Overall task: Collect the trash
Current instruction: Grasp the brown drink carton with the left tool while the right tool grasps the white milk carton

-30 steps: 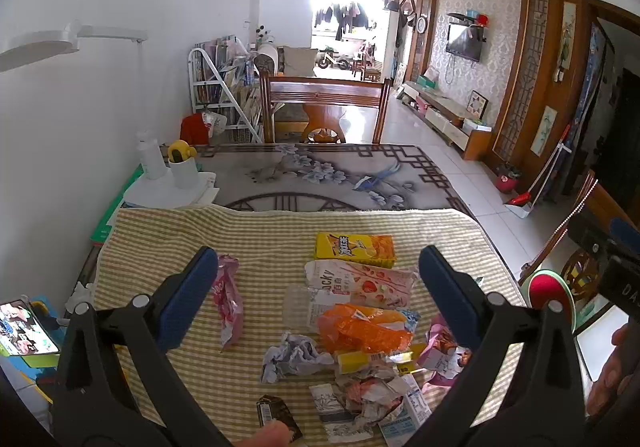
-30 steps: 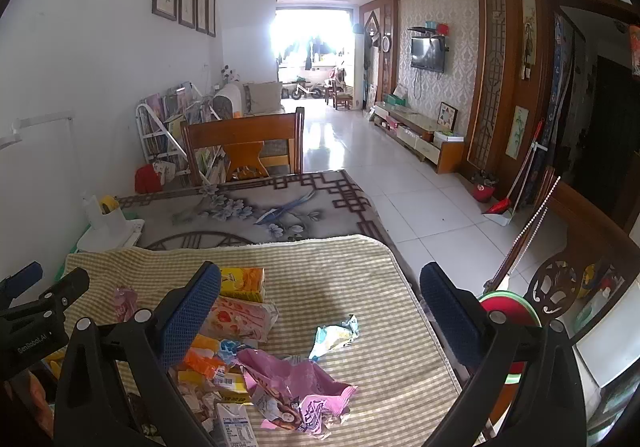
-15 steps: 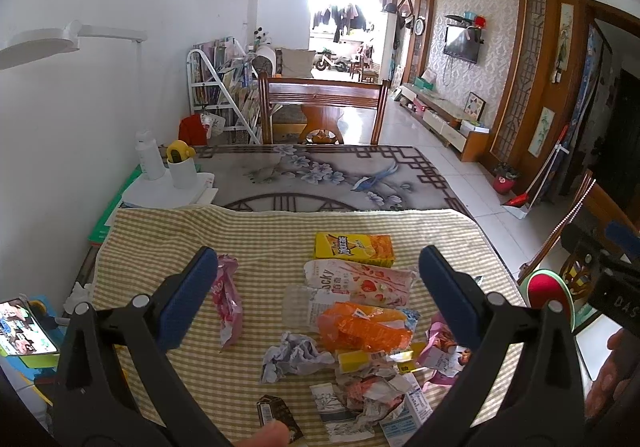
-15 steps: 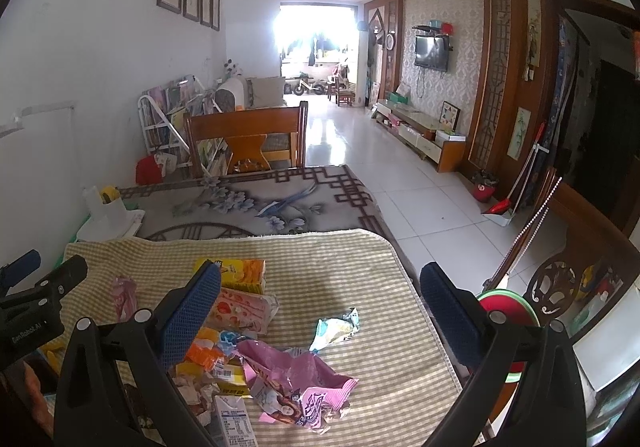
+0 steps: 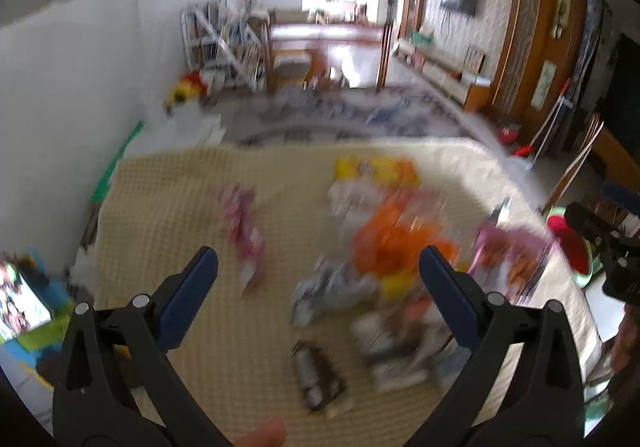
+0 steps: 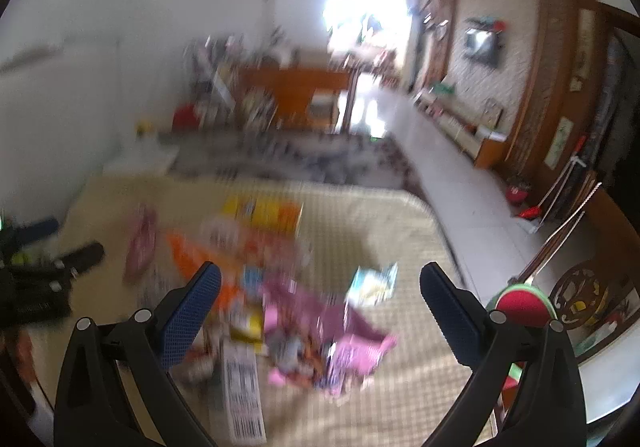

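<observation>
Left wrist view, heavily blurred: the left gripper holds its black plastic tongs wide apart with nothing between them, each tip faced with a blue pad. Below them a woven yellow-checked tablecloth carries the trash. A crinkled orange wrapper lies near the middle of the pile, with a flat yellow packet beyond it. A long, narrow pink wrapper lies apart to the left. A crumpled whitish paper ball sits just in front of the orange wrapper, and a small dark wrapper lies nearest the camera. A pink bag rests at the right side of the pile. Finer print on any of it cannot be read.

Right wrist view, also blurred: the right gripper likewise has its black tongs spread wide and empty, and the dimpled texture of the blue pads is visible. The pink bag, glossy and crumpled, lies between and just below the tips. A small pale blue scrap lies beside it on the cloth. A white carton with a barcode points toward the camera. The yellow packet lies at the far end of the pile, and the left gripper shows as a dark shape at the left edge.
</observation>
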Demonstrator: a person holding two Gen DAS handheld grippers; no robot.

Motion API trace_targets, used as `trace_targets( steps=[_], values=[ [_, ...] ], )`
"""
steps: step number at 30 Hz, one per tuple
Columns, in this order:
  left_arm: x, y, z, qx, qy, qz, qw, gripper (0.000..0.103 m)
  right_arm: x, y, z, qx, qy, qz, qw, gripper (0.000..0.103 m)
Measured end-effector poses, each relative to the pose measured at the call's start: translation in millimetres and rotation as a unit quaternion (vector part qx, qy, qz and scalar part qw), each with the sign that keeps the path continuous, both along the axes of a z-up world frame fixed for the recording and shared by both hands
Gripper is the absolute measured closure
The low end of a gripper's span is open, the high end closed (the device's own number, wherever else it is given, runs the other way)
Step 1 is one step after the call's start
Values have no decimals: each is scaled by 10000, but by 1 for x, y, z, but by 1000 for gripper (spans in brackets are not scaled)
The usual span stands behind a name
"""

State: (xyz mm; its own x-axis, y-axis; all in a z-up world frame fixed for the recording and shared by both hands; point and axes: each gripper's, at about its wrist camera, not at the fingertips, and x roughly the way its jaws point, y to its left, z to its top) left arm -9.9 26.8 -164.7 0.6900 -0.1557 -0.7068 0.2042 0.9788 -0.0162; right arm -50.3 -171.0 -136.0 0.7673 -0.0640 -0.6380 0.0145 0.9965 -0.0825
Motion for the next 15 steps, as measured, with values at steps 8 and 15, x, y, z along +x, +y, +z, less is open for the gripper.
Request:
trace_targets(
  steps=[8,15],
  values=[
    [-21,34,-80,-183,1496,-136,9885,25,-2,13,-81,569,1591,594,9838,7],
    [-5,32,-113,-631,2000,-47,9778,45,1,19,-121,1333,2335,815,9597,27]
  ],
)
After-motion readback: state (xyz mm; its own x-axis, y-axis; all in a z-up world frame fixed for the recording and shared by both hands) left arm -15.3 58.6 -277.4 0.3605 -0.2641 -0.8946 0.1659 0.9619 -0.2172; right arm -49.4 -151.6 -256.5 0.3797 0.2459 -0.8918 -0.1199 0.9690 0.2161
